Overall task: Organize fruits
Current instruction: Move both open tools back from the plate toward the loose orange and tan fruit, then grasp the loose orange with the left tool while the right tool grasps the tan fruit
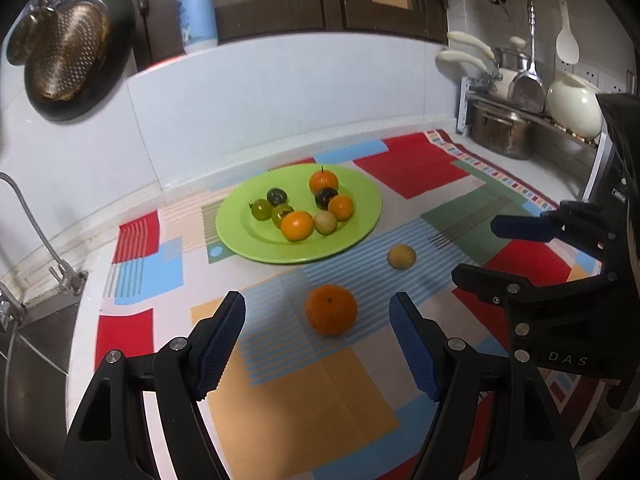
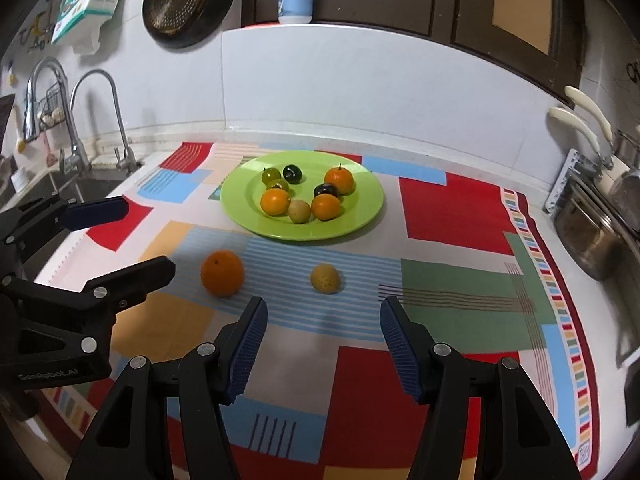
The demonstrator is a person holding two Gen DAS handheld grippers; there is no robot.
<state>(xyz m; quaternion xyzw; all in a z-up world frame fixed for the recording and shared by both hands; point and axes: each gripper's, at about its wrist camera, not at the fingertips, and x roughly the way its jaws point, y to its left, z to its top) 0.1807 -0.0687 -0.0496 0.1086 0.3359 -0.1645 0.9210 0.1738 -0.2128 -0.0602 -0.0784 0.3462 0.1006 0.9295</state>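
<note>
A steel sink [image 2: 80, 184] is shown only by the right view. Eight small fruits are held in the round green plate [image 1: 360, 224]. Both grippers' fingers [image 1: 224, 344] are spread, empty.

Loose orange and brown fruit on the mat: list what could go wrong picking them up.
The orange is round on a flat mat, so the open left gripper could nudge it rolling. The small brown fruit could slip from the open right gripper. The green plate is crowded; newcomers may knock fruit off.
</note>
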